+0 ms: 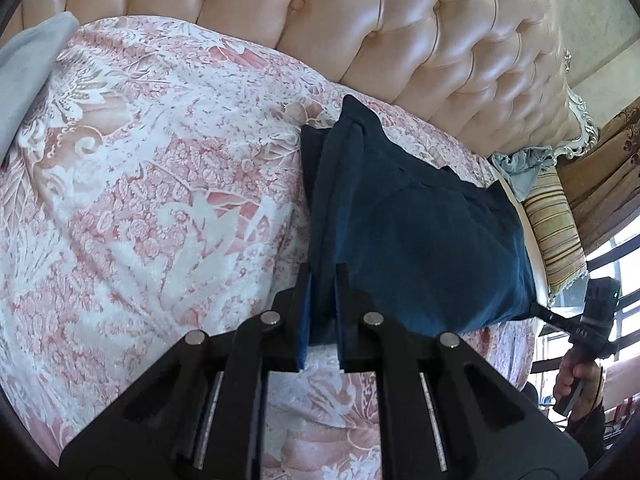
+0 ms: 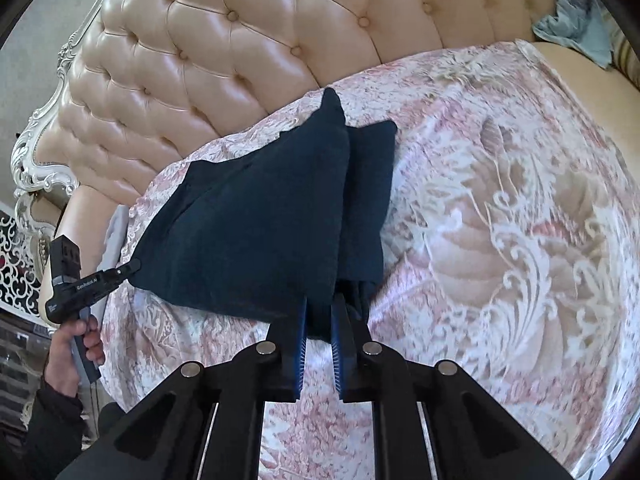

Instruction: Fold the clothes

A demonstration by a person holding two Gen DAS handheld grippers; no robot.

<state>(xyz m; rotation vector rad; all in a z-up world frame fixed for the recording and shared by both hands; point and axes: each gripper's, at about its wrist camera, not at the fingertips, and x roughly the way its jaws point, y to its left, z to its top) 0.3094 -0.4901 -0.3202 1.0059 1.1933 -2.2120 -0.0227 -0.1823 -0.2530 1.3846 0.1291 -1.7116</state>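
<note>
At the bottom centre of each wrist view, the left gripper (image 1: 323,276) and right gripper (image 2: 323,304) each clench a corner of the dark blue garment (image 1: 420,232), which hangs stretched between them over the pink floral bedspread (image 1: 160,200), below the tufted headboard (image 1: 400,20).

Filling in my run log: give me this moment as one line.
step: fold | left gripper: shut on garment corner | right gripper: shut on other corner | garment: dark blue, near edge lifted off bedspread
</note>
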